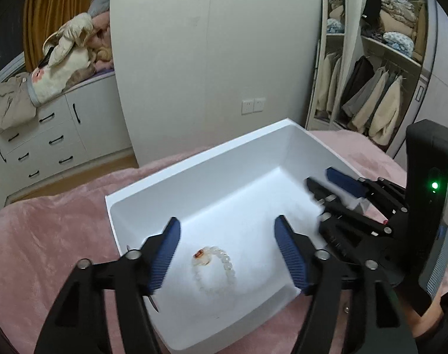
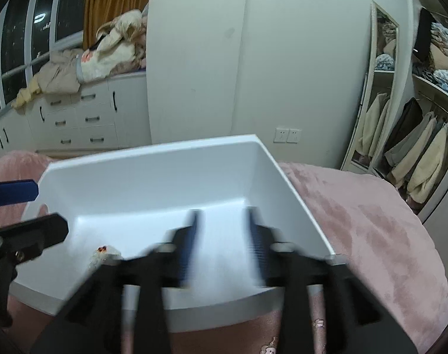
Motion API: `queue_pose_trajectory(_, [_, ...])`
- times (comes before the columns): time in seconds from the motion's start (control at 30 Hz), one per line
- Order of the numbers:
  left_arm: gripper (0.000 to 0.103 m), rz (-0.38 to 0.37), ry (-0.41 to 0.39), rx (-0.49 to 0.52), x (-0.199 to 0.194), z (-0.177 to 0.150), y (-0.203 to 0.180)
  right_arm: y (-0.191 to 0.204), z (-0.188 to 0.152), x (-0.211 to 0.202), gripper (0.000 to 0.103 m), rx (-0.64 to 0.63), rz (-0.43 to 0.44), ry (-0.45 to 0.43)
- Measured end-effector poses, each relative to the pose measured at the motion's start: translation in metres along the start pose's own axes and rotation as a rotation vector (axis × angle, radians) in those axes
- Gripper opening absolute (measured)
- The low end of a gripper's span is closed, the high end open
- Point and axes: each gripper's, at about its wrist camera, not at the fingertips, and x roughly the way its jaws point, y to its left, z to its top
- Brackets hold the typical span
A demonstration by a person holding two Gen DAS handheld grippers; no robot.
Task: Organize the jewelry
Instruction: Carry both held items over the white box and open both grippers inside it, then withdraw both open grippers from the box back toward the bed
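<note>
Lying on the floor of the white box [image 1: 194, 174], toward its near wall, is a bracelet [image 1: 213, 268] of clear, glassy beads with one small reddish-orange piece at the far side of its loop. The box itself stands on a bed covered with a pink blanket [image 1: 47, 236].

The left hand-held gripper [image 1: 226, 253] hangs just above the bracelet with its jaws apart, one blue pad on each side of the loop, and neither pad touches the beads. The right hand-held gripper [image 2: 222, 242] is also spread, with nothing between its jaws; it reaches over the near wall of the box, toward the box's right side and away from the bracelet. In the right wrist view it is blurred, so fine detail there cannot be read.

I judge the bracelet to be very light, and limp as a whole: a string of hard beads that will sag and swing when it is lifted. The beads look smooth, so they may slip between flat pads, and glass-like beads could chip if squeezed hard. A good place to hold seems to be across one side of the loop, pinching two or three beads together with gentle force, rather than closing over the whole ring.
</note>
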Motion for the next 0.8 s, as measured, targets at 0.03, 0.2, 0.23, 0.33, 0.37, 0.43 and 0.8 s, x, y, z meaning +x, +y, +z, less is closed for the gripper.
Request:
queue_pose_trajectory(0.03, [0.074,-0.009,-0.004,-0.002,-0.003,0.000,0.000,-0.002,0.000,-0.003,0.061,0.009,0.000,-0.011])
queue_pose_trajectory(0.2, [0.092,-0.025,-0.032,-0.018,-0.015,0.000,0.001,-0.018,0.001,-0.024,0.098,0.066,-0.034,-0.066])
queue_pose_trajectory(0.23, [0.092,-0.030,-0.035,-0.015,-0.017,-0.001,-0.001,-0.021,0.001,-0.028,0.098,0.072,-0.034,-0.061])
queue_pose_trajectory(0.33, [0.092,-0.029,-0.038,0.011,-0.022,-0.002,-0.010,-0.031,-0.002,-0.037,0.098,0.070,-0.054,-0.051])
queue_pose_trajectory(0.37, [0.092,-0.024,-0.041,0.023,-0.024,-0.002,-0.015,-0.035,-0.004,-0.042,0.098,0.069,-0.058,-0.051])
queue_pose_trajectory(0.43, [0.093,-0.034,-0.050,0.040,-0.030,-0.003,-0.025,-0.045,-0.010,-0.051,0.098,0.075,-0.064,-0.049])
queue_pose_trajectory(0.8, [0.093,-0.110,-0.054,-0.063,-0.052,-0.031,-0.059,-0.078,-0.088,-0.139,0.097,-0.011,0.045,-0.065])
